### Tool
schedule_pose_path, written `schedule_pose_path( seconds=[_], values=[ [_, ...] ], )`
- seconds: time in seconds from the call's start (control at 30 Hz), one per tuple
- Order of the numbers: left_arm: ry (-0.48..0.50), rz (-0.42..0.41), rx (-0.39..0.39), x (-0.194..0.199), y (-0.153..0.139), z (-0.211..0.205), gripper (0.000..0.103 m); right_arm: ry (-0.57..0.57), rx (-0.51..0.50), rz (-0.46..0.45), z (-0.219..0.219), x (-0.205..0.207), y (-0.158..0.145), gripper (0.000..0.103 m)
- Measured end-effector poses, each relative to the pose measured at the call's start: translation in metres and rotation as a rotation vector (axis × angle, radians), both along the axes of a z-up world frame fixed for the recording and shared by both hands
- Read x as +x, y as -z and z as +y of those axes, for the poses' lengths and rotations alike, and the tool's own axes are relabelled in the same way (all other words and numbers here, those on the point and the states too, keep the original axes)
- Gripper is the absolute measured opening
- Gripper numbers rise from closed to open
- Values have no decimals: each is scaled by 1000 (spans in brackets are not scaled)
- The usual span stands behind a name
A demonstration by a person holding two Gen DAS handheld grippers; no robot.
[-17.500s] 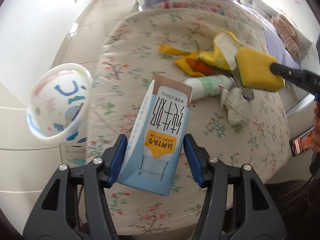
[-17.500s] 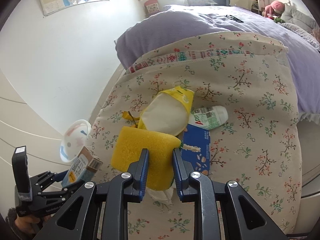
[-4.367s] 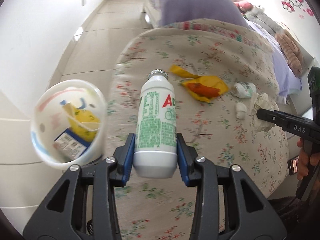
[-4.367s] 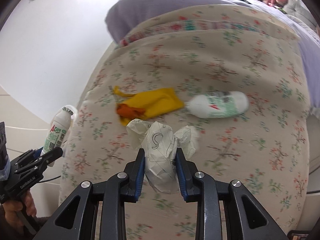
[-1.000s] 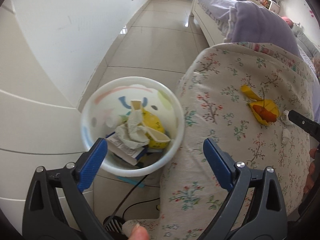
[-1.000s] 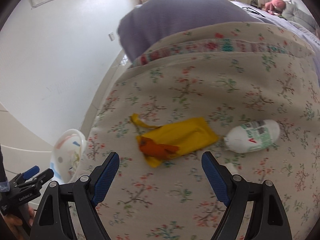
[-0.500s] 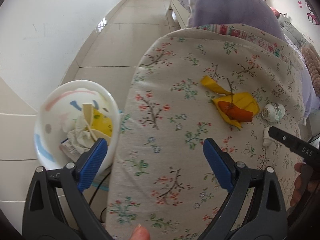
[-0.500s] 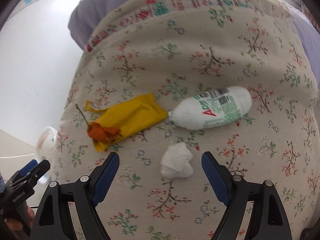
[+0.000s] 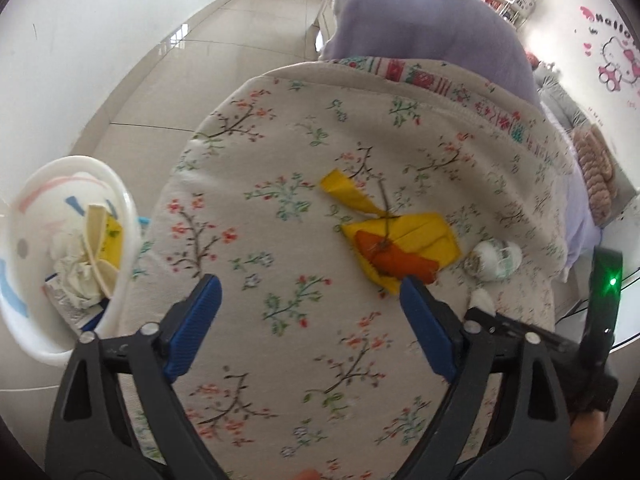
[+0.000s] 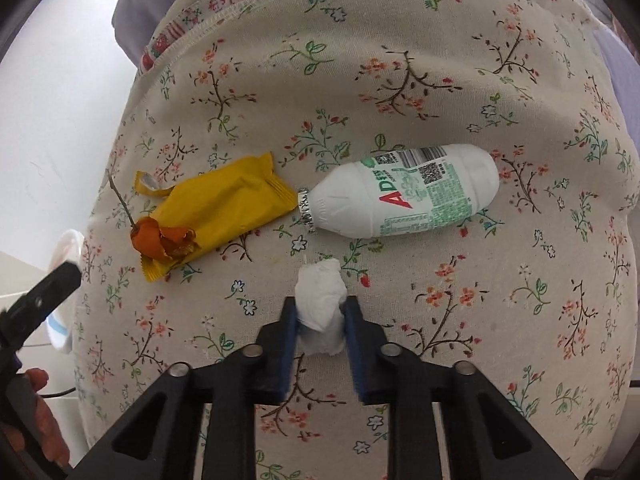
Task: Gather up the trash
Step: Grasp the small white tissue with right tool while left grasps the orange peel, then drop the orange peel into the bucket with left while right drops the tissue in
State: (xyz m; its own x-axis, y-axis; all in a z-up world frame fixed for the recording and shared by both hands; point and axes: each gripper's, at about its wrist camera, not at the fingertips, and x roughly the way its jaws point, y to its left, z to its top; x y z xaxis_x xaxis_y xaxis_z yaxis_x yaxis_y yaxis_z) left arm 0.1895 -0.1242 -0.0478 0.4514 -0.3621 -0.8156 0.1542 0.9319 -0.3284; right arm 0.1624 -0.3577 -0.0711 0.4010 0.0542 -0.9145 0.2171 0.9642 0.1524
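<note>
My right gripper [image 10: 320,312] is shut on a white crumpled tissue [image 10: 322,300] that lies on the floral cloth [image 10: 520,240]. Beyond it lie a white AD bottle [image 10: 404,208] on its side and a yellow wrapper [image 10: 216,208] with orange peel [image 10: 160,240] on its left end. My left gripper [image 9: 308,312] is open and empty above the cloth [image 9: 260,160]; the wrapper [image 9: 408,236], peel [image 9: 396,260] and bottle [image 9: 496,260] lie ahead to its right. The white trash bin [image 9: 120,208] with several pieces of trash stands at its left.
The cloth covers a rounded surface that drops off at the left to a tiled floor [image 9: 224,40]. A purple blanket [image 9: 420,28] lies beyond. The right gripper's body [image 9: 560,344] shows at the right of the left wrist view; the left gripper's tip [image 10: 52,280] shows at the left of the right wrist view.
My right gripper moved down to the tissue and shut on it. My left gripper swung right, away from the bin, over the cloth, still open.
</note>
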Motion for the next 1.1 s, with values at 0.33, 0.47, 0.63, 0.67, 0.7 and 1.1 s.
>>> schedule_pose_path(
  seconds=[0.33, 0.47, 0.63, 0.67, 0.7, 1.1],
  values=[
    [46, -58, -83, 13, -2, -33, 37, 10, 31, -50, -21, -18, -21, 21],
    [48, -60, -83, 16, 3, -42, 29, 25, 34, -36, -33, -21, -20, 21],
    [42, -37, -73, 19, 14, -49, 25, 34, 38, -33, -45, -25, -19, 21],
    [42, -32, -65, 19, 16, -50, 23, 36, 38, -32, -47, -26, -19, 21],
    [42, -33, -59, 19, 17, -51, 22, 37, 38, -32, -49, -27, -19, 21],
    [26, -86, -50, 13, 1, -46, 3, 55, 41, -68, -60, -35, -35, 21]
  ],
)
